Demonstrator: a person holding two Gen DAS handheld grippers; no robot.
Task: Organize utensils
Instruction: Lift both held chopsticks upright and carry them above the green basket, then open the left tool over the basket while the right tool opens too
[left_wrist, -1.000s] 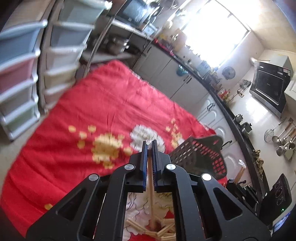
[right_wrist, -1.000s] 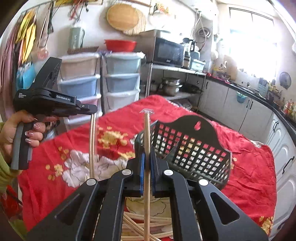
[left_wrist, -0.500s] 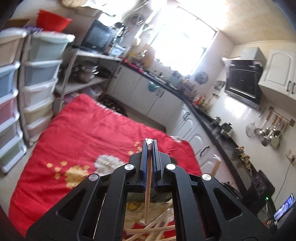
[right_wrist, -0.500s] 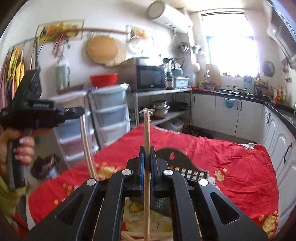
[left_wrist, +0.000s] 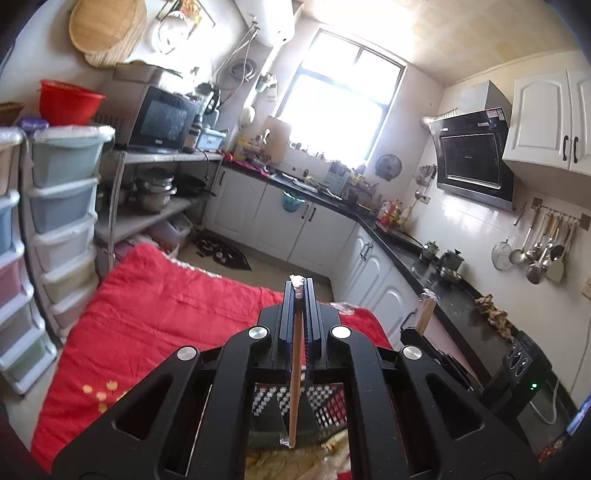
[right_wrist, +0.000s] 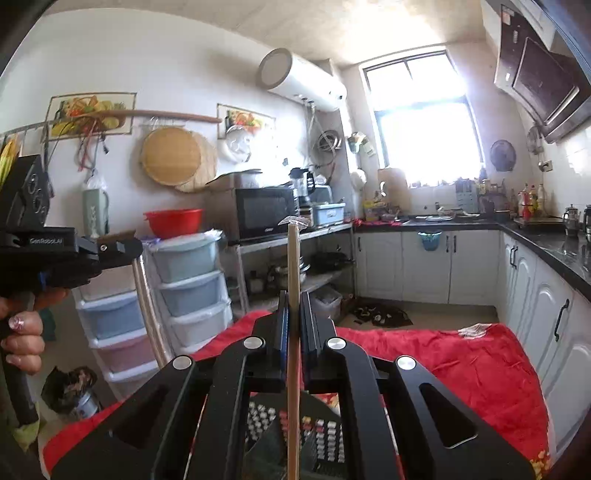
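Note:
My left gripper (left_wrist: 298, 291) is shut on a thin wooden chopstick (left_wrist: 294, 387) that hangs down between its fingers. Under it lies the black mesh basket (left_wrist: 325, 402) on the red cloth (left_wrist: 159, 314). At the right of this view the other chopstick (left_wrist: 424, 312) pokes up. My right gripper (right_wrist: 293, 299) is shut on that second chopstick (right_wrist: 293, 258), which stands upright with its tip well above the fingers. The basket (right_wrist: 317, 432) shows below it. In the right wrist view the left gripper (right_wrist: 125, 247) is at the far left, held by a hand (right_wrist: 22, 332), its chopstick (right_wrist: 147, 314) dangling.
Stacked plastic drawers (left_wrist: 62, 206) stand left of the cloth, beside a metal shelf with a microwave (left_wrist: 162, 122) and pots. White cabinets (left_wrist: 306, 229) under a dark counter (left_wrist: 436, 273) run along the far and right sides. A floral cloth edge nears the cabinets (right_wrist: 480, 328).
Both grippers have risen, each keeping its chopstick. The views have tilted up from the cloth to the kitchen walls, and the basket has sunk to the bottom of both views.

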